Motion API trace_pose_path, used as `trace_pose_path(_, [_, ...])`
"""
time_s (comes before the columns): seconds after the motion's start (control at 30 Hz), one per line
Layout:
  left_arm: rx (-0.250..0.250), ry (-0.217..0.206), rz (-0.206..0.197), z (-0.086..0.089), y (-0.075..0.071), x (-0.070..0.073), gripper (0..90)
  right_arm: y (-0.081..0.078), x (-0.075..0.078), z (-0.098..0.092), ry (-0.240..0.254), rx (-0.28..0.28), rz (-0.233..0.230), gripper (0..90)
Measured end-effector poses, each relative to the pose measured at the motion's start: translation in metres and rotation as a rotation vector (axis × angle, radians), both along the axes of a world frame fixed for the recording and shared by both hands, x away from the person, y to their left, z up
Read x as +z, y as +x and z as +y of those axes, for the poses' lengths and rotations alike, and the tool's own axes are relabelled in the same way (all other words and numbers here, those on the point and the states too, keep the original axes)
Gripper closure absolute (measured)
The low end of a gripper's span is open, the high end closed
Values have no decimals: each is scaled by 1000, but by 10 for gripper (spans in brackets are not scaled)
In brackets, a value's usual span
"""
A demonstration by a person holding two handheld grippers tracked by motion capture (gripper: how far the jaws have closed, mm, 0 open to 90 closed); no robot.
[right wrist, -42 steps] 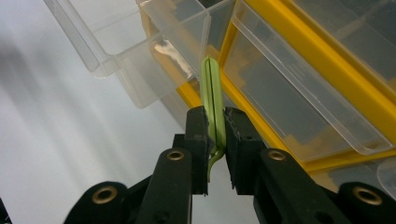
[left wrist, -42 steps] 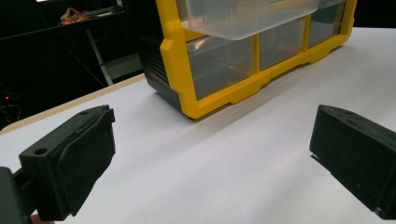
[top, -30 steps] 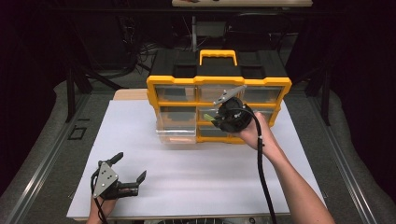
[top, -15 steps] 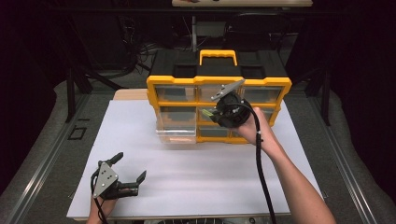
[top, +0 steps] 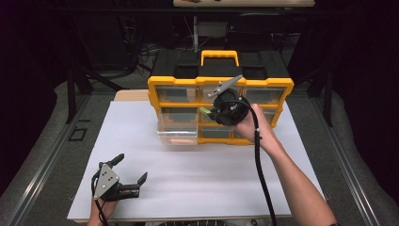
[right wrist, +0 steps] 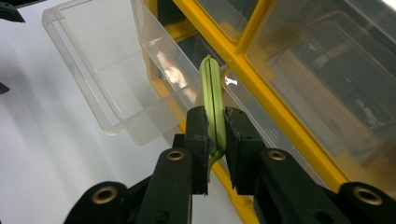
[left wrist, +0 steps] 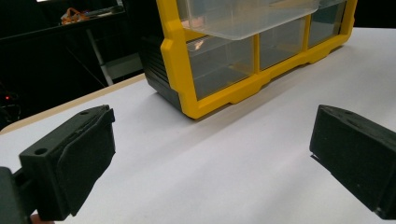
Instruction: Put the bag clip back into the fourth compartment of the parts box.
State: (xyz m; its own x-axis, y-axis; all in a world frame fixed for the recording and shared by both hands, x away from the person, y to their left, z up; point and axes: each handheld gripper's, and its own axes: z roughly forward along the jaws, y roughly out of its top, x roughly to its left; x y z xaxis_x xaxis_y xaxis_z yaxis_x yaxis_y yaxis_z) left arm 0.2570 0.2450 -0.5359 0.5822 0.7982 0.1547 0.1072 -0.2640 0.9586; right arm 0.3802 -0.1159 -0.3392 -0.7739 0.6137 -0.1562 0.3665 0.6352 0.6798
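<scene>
Yellow-and-black plastic organizer cabinet [top: 220,89] with clear drawers stands at the far side of the white sheet covering the table [top: 197,174], yellow carry handle [top: 219,56] on top.

One clear plastic drawer [top: 177,128] in the left column, middle row, is pulled out toward the person and overhangs the sheet. From the right gripper view it looks empty [right wrist: 100,70]. The other drawers sit closed in the frame.

Right gripper [top: 210,112] is raised in front of the cabinet's middle column, just right of the open drawer, held by the person's right hand [top: 251,127], cable trailing down along the forearm. Its jaws are clamped on a thin, flat, light-green pod-like piece [right wrist: 212,105] with a dark seam line down its length. The piece stands up between the pads, tip pointing at the cabinet front, close to the drawer's side wall; can't tell if it touches. In the high view the green piece [top: 205,111] pokes out left of the gripper body.

Left gripper [top: 131,174] sits low at the near left of the sheet, well apart from the cabinet, left hand [top: 101,209] under it. Jaws spread wide, nothing between them; left gripper view shows bare white sheet in the gap and the cabinet's lower corner [left wrist: 201,100] ahead.
</scene>
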Motion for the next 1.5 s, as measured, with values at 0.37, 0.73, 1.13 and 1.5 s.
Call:
trace_pose_path(0.37, [0, 0, -1, 0, 0, 0, 3, 3, 4, 11, -2, 21, -7, 803])
trace_pose_path(0.73, [0, 0, 1, 0, 0, 0, 3, 7, 4, 19, -6, 33, -6, 803])
trace_pose_path(1.13, [0, 0, -1, 0, 0, 0, 3, 8, 6, 27, -10, 43, -5, 803])
trace_pose_path(1.5, [-1, 0, -1, 0, 0, 0, 3, 9, 7, 36, -11, 62, -14, 803])
